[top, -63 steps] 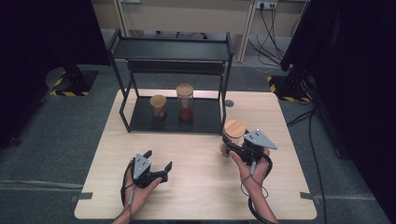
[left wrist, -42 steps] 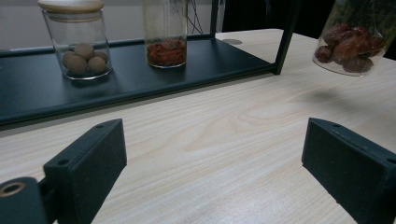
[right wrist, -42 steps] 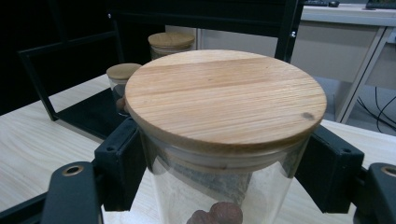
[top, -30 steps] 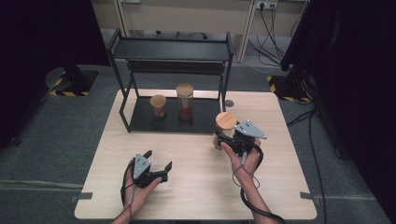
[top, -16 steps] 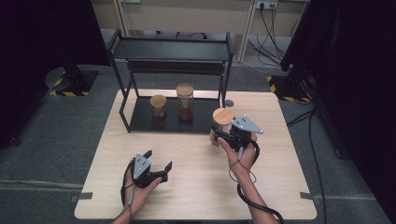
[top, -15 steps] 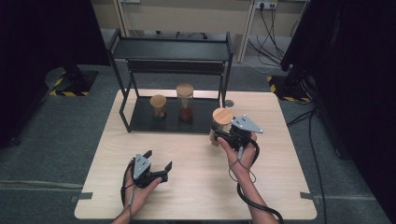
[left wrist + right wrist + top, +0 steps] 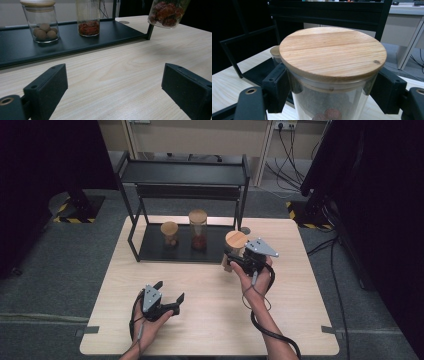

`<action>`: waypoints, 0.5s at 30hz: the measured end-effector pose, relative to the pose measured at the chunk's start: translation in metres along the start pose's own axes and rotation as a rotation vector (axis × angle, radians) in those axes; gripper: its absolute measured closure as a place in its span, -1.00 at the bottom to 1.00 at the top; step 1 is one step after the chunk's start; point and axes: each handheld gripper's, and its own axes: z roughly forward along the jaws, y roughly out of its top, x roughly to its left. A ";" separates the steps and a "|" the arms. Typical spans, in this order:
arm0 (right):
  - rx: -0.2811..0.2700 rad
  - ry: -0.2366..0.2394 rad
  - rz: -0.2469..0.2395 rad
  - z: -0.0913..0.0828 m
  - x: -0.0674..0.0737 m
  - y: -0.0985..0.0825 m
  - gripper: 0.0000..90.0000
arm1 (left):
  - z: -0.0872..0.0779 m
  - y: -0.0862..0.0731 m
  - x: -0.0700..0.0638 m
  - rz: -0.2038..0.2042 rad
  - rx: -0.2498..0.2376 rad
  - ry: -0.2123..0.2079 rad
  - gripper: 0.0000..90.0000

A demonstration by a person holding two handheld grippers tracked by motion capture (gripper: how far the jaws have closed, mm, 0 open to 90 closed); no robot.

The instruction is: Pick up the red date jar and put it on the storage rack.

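Tongs (image 7: 332,93) clamping glass jar (image 7: 329,102), wooden lid (image 7: 332,51)

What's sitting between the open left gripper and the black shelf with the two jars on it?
Nothing: in the left gripper view, bare wooden table runs from the left gripper to the black shelf.

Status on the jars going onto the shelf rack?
Done: two jars, short jar and tall jar, stand on the rack's lower shelf. In hand: the right gripper clamps a third jar, lifted off the table beside the rack. Left: setting it down. The left gripper is open, idle.
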 end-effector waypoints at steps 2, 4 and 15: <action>-0.001 0.001 0.000 0.001 0.000 0.001 -0.43 | 0.000 0.000 0.000 0.000 0.000 0.000 -0.87; -0.001 0.001 0.001 0.003 0.001 0.003 -0.43 | 0.000 0.000 0.000 0.001 0.000 0.000 -0.87; 0.005 0.003 -0.002 0.015 0.002 0.009 -0.43 | 0.000 0.000 0.000 0.003 -0.001 0.000 -0.87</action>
